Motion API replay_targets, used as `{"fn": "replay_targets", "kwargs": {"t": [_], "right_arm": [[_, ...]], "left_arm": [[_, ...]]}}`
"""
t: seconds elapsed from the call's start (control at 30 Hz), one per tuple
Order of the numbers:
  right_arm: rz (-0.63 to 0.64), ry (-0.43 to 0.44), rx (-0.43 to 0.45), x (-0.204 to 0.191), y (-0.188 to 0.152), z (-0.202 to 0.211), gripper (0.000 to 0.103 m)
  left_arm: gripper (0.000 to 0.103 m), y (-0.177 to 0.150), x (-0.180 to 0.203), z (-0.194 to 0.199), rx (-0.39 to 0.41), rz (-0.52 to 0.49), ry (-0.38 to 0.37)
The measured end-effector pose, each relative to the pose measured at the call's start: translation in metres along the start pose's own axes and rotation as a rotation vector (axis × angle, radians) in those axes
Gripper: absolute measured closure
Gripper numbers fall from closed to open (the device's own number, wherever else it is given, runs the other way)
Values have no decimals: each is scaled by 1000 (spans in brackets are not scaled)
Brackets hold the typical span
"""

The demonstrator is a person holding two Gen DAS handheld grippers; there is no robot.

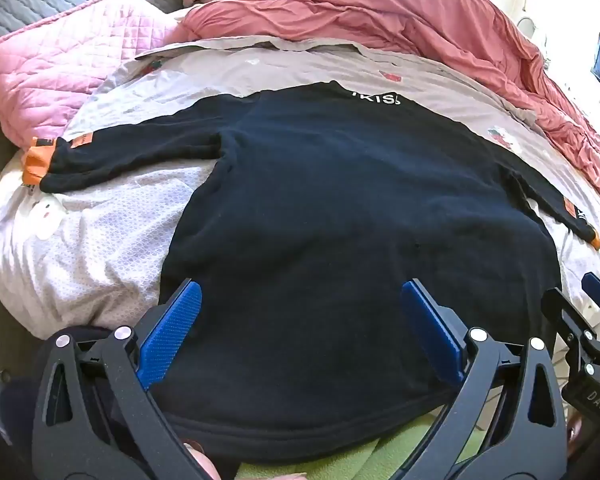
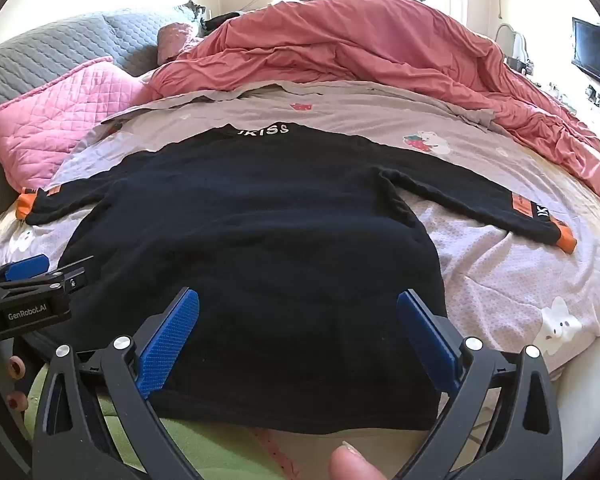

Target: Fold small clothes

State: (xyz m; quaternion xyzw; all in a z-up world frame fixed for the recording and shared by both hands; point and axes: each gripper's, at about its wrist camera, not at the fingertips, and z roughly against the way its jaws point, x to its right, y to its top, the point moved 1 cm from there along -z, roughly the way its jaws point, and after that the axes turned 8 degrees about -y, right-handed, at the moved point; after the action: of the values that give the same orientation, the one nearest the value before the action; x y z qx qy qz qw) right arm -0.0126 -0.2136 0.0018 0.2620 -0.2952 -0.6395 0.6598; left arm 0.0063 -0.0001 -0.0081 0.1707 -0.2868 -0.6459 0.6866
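Observation:
A small black long-sleeved top (image 1: 340, 200) with orange cuffs and white collar lettering lies flat on the bed, sleeves spread out, hem toward me. It also shows in the right wrist view (image 2: 252, 232). My left gripper (image 1: 300, 292) is open, its blue pads above the hem's left part, holding nothing. My right gripper (image 2: 298, 304) is open above the hem's right part, holding nothing. The right gripper (image 1: 596, 300) shows at the right edge of the left wrist view; the left gripper (image 2: 40, 272) shows at the left of the right wrist view.
The top lies on a light printed bedsheet (image 2: 500, 272). A bunched red-pink duvet (image 2: 360, 40) lies behind it, a pink quilted pillow (image 2: 56, 108) and grey blanket (image 2: 60, 44) at the back left. A screen (image 2: 596, 52) stands far right. A green cloth (image 2: 204, 452) lies under the hem.

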Motion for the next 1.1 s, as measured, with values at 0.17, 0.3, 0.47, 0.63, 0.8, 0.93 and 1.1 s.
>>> {"fn": "replay_targets", "kwargs": {"t": [0.17, 0.3, 0.47, 0.63, 0.8, 0.93, 1.1], "right_arm": [[-1, 0, 0, 1, -1, 1, 4], [0, 0, -2, 0, -1, -1, 4], [0, -1, -2, 0, -2, 2, 4], [1, -2, -1, 1, -3, 3, 4], [2, -5, 0, 1, -2, 4, 4], [2, -5, -3, 1, -2, 5, 4], [7, -8, -6, -1, -6, 2, 4]], "left_arm": [[9, 2, 0, -1, -1, -2, 1], [9, 1, 2, 0, 7, -4, 1], [9, 2, 3, -2, 5, 8, 0], [9, 1, 2, 0, 8, 4, -10], [9, -1, -3, 2, 11, 9, -15], [9, -1, -3, 2, 13, 10, -15], [9, 0, -3, 2, 12, 9, -16]]}}
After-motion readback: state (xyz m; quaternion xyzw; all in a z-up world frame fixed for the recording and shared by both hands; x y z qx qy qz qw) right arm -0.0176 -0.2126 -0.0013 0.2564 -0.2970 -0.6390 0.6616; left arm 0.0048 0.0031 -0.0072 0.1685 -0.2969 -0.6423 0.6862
